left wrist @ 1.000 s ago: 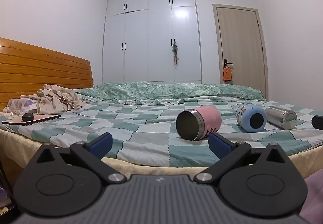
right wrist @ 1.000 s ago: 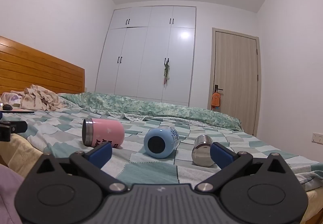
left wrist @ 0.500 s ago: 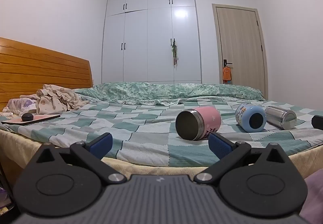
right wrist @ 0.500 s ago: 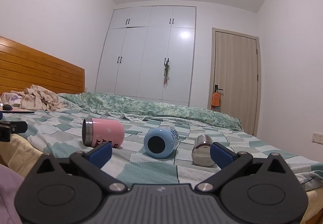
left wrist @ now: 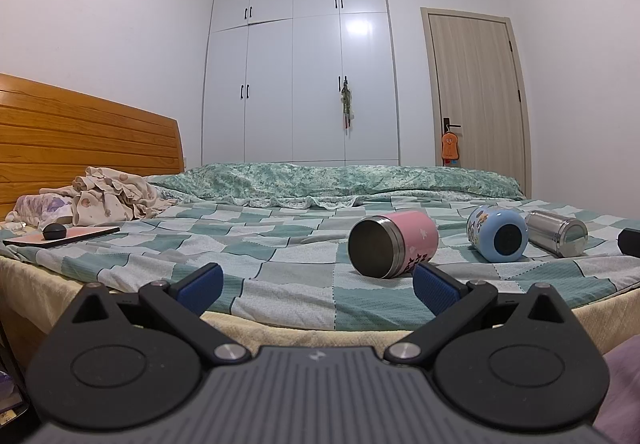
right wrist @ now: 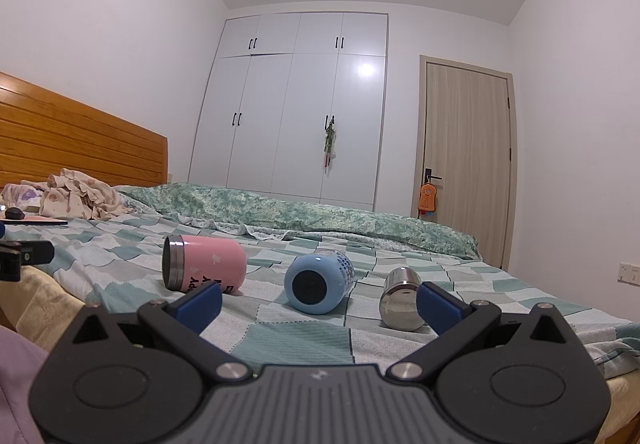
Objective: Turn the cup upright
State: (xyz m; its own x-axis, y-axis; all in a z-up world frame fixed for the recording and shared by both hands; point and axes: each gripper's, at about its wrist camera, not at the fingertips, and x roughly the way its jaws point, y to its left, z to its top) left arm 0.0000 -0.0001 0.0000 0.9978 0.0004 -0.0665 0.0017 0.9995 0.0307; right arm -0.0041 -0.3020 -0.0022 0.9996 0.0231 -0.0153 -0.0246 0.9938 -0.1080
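Three cups lie on their sides on the checked bedspread: a pink cup (left wrist: 394,244) with its steel mouth toward me, a blue cup (left wrist: 498,232) with its base toward me, and a steel cup (left wrist: 558,233). They also show in the right wrist view: pink cup (right wrist: 204,264), blue cup (right wrist: 319,282), steel cup (right wrist: 402,298). My left gripper (left wrist: 316,286) is open and empty, just short of the bed edge, left of the pink cup. My right gripper (right wrist: 318,302) is open and empty, in front of the blue cup.
A wooden headboard (left wrist: 80,148) is at the left. Crumpled clothes (left wrist: 112,198) and a flat board with a dark round object (left wrist: 60,234) lie near it. A folded green quilt (left wrist: 340,180) runs along the far side. Wardrobe and door stand behind.
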